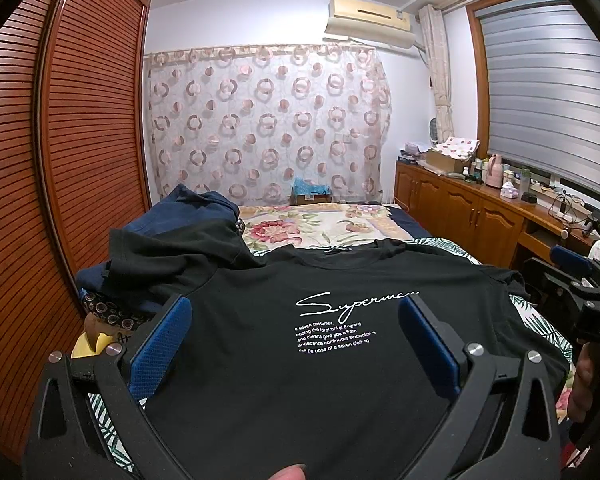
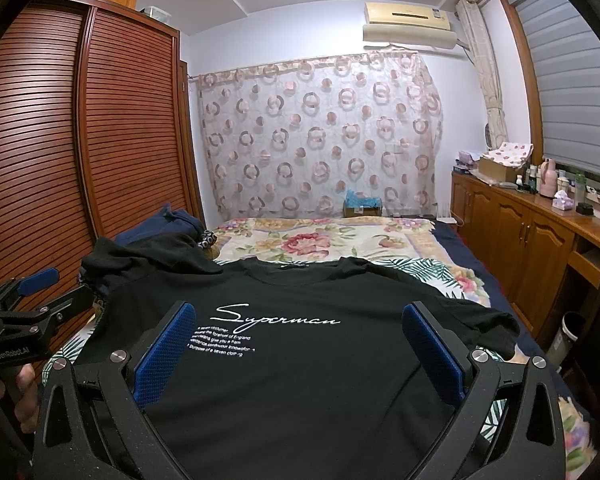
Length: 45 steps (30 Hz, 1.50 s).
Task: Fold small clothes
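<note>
Left gripper point(image 1: 296, 344): jaws spread wide, holding nothing, its two blue pads point(image 1: 162, 344) poised over the black T-shirt point(image 1: 340, 380); contact cannot be confirmed. Right gripper point(image 2: 300, 350): likewise fully spread and empty above the same shirt.

Count: one black T-shirt with white "Superman" lettering, lying flat, front up, on the bed point(image 2: 340, 240), in the lower centre of both frames. One heap of dark clothes point(image 1: 172, 248) sits at centre left, touching the shirt's sleeve.

The left view alone shows a fingertip point(image 1: 290, 472) at the bottom edge and the right gripper at far right. The right view alone shows the complete lettering and a waste bin point(image 2: 564, 340) at lower right.
</note>
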Each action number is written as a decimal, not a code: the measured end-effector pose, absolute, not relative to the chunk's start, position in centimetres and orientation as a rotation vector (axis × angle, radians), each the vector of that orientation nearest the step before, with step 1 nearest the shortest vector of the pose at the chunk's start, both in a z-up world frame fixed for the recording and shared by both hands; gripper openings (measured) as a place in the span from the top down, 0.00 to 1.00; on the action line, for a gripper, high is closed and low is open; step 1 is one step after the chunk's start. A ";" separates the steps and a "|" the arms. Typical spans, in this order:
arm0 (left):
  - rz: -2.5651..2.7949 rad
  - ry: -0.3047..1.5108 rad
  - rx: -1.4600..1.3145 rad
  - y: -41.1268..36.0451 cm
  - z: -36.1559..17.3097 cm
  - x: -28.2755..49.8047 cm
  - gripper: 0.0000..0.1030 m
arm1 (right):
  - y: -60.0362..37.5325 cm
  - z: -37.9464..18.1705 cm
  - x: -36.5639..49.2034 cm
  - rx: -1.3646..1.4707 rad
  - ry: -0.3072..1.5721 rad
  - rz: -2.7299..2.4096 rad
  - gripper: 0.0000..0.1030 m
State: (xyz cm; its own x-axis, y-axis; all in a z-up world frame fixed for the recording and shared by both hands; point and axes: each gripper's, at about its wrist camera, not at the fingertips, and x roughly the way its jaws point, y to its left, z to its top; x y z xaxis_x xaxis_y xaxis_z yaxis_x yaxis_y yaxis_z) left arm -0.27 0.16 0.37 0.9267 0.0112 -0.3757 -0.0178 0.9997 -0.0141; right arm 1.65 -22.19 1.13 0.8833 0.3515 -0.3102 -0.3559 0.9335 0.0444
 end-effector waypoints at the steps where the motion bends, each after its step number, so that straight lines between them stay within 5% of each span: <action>1: 0.015 0.385 -0.017 0.1 0.3 -0.2 0.00 | -22.2 1.1 1.7 -0.014 0.320 0.368 0.00; 45: 0.018 0.370 -0.010 0.3 1.6 -0.7 0.00 | -22.2 1.1 1.5 -0.014 0.316 0.368 0.00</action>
